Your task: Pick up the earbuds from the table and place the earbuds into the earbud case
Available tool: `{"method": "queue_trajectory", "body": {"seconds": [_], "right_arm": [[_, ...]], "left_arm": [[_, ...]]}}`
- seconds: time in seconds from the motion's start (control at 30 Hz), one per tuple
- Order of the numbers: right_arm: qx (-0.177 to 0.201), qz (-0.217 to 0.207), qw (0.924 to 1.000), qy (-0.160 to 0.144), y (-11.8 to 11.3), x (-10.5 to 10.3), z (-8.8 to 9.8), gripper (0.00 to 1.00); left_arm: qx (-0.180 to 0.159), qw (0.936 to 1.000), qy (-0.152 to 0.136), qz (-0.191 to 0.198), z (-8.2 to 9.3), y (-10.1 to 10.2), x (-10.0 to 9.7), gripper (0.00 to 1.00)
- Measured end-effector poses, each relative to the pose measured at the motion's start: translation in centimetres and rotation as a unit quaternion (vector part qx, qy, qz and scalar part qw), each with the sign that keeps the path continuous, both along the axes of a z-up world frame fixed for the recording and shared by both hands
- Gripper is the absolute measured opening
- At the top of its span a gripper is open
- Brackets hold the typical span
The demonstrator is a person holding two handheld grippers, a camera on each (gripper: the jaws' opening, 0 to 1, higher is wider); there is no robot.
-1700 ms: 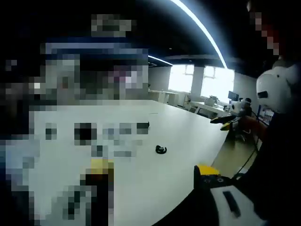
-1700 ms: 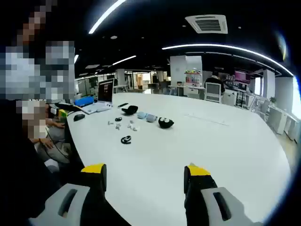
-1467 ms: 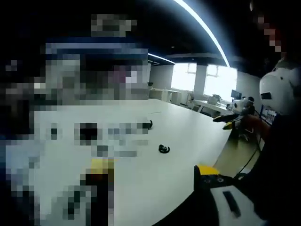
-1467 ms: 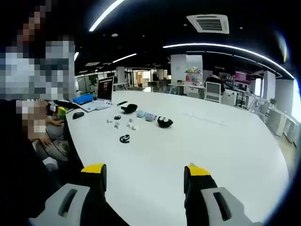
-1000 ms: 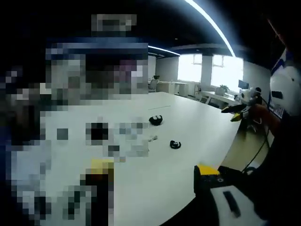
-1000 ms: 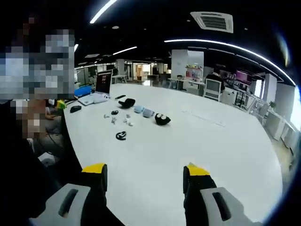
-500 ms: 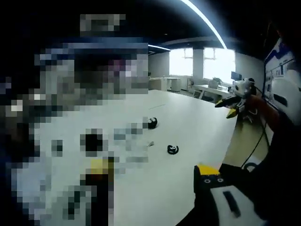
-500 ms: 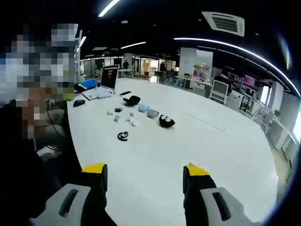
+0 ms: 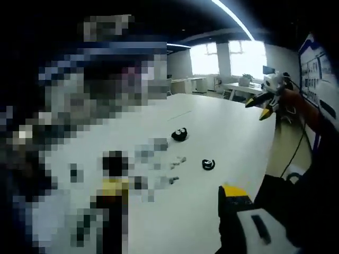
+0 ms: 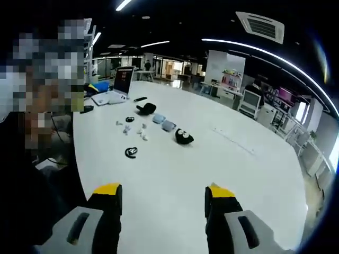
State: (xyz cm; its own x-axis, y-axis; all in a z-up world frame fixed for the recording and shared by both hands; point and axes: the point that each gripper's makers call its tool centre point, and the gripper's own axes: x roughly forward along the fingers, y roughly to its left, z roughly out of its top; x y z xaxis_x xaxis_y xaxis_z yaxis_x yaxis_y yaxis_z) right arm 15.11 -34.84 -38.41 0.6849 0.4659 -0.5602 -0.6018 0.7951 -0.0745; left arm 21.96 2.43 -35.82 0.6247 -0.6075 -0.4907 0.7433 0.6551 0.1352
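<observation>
Both tools are held up over the near edge of the white surface, empty. The right tool has its jaws wide apart, and so does the left tool. Small white earbuds and a black earbud case lie far ahead.

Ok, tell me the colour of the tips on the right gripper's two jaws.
Yellow tips on the right gripper, above black and grey bodies; clearest in the right gripper view.

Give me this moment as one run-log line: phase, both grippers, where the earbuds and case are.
phase: approach | left gripper: open, empty | right gripper: open, empty, above white table | earbuds: on table, untouched | black earbud case: open, on table beyond them
</observation>
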Motion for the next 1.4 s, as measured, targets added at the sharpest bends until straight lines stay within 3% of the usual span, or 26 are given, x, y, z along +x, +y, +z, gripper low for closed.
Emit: {"method": "queue_trajectory", "body": {"seconds": [0.3, 0.47, 0.8, 0.93, 1.03, 1.4], "right_arm": [[-0.017, 0.019, 0.9997, 0.005, 0.3, 1.4, 1.2, 0.61], [-0.022, 0.028, 0.9993, 0.005, 0.8, 1.8, 1.7, 0.61], [-0.018, 0.037, 0.9991, 0.013, 1.5, 1.5, 1.0, 0.61], [-0.016, 0.037, 0.9991, 0.012, 1.7, 1.4, 0.9, 0.61], [-0.016, 0.037, 0.9991, 0.013, 1.8, 1.2, 0.7, 0.61], [0.004, 0.026, 0.9996, 0.005, 2.1, 1.3, 0.3, 0.59]], "left_arm": [[0.013, 0.9999, 0.003, 0.006, 0.6, 1.0, 1.1, 0.71], [0.003, 0.9999, 0.008, 0.012, 0.9, 1.7, 1.7, 0.71], [0.004, 0.9999, 0.008, 0.014, 0.7, 2.0, 1.8, 0.71], [-0.024, 0.9991, -0.029, 0.018, 2.2, 2.0, 2.7, 0.72], [-0.045, 0.9983, -0.026, 0.026, 2.7, 2.3, 3.2, 0.72], [-0.071, 0.9936, -0.039, 0.078, 2.8, 4.2, 7.1, 0.72]]}}
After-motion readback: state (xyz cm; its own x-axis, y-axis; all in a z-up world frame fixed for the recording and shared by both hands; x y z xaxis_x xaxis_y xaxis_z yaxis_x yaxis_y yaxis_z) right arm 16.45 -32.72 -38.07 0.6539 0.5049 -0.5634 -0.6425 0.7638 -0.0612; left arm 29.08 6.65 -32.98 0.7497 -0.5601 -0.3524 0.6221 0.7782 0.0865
